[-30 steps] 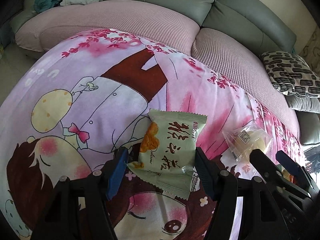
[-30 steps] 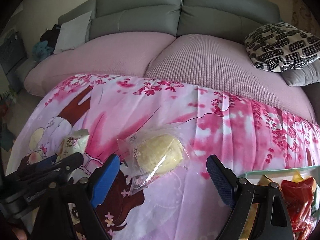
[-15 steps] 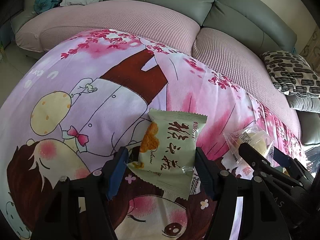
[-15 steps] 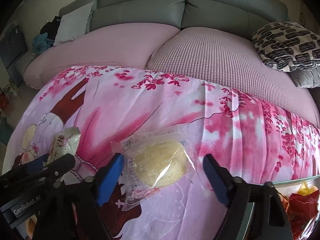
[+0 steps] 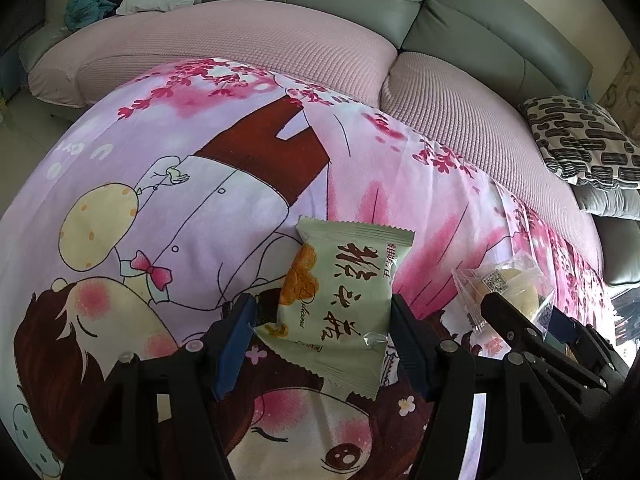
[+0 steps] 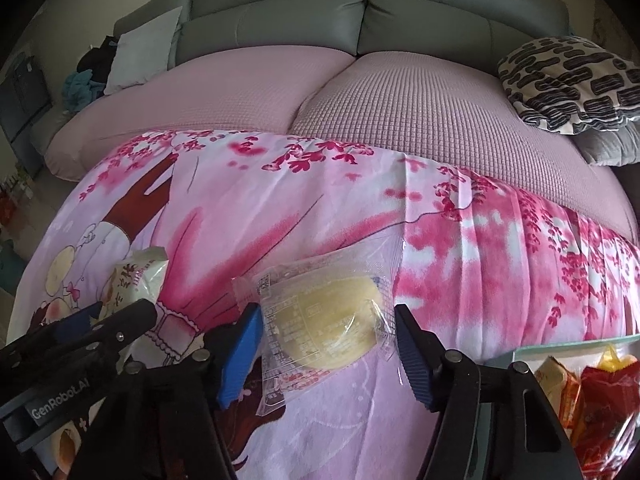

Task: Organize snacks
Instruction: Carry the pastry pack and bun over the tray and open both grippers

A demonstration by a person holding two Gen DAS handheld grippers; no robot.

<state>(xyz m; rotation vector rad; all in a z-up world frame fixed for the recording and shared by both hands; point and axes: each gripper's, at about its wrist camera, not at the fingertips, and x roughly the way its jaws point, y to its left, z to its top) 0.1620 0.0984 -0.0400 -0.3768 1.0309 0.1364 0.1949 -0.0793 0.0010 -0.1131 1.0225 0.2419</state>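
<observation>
Left wrist view: left gripper [image 5: 322, 334] pinches a crinkly green packet [image 5: 340, 304]; right gripper [image 6: 328, 346] jaws closing around a clear-wrapped round cake [image 6: 332, 330].

Snack packet [image 5: 344, 300] flat on printed sheet [image 5: 200, 184], between left tongs [image 5: 320, 344]. Wrapped cake [image 6: 324, 324] on same sheet [image 6: 460, 248], right of packet, between closing right tongs [image 6: 328, 356]. Snack bin [image 6: 568, 346] near right. Sofa [image 6: 360, 20] behind, patterned pillow [image 6: 568, 80] far right.
</observation>
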